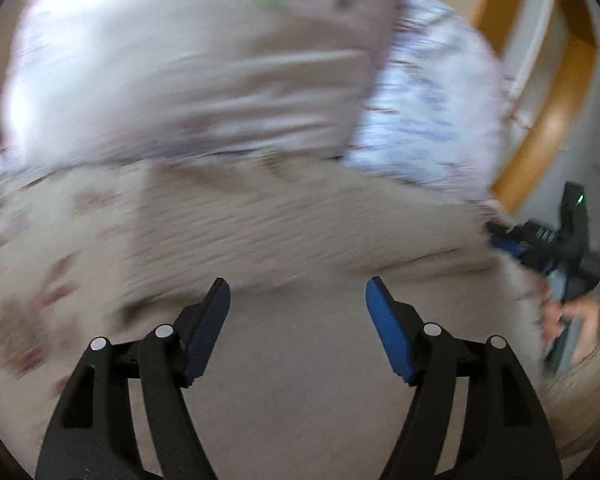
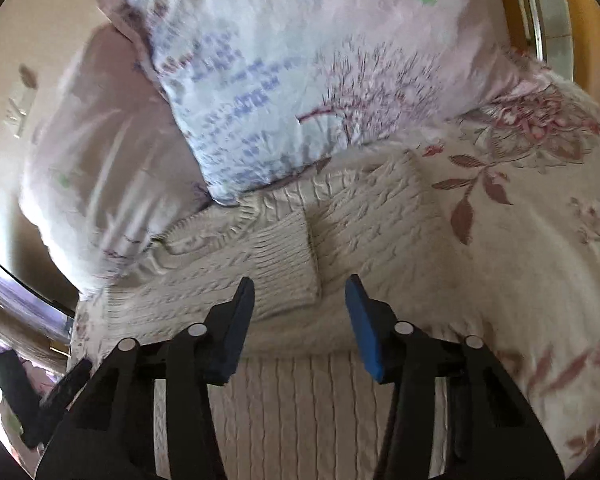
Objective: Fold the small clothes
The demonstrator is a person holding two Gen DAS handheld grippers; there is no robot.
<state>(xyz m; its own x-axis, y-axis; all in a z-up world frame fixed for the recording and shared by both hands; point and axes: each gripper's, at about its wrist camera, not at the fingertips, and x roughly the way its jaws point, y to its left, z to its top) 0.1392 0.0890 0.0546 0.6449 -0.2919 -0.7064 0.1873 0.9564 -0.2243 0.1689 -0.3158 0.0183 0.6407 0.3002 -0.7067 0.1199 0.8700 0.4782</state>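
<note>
A cream cable-knit sweater lies on a flowered bedspread, with a sleeve folded across its body. My right gripper is open and empty just above the sweater's lower part. My left gripper is open and empty over the same sweater, which is blurred by motion in the left wrist view. The right gripper also shows at the right edge of the left wrist view, at the sweater's side. The left gripper shows at the lower left of the right wrist view.
Two pillows lean at the head of the bed: a pale pink one and one with blue print and a tree pattern. A wooden headboard runs behind them. The bed's edge lies at the left in the right wrist view.
</note>
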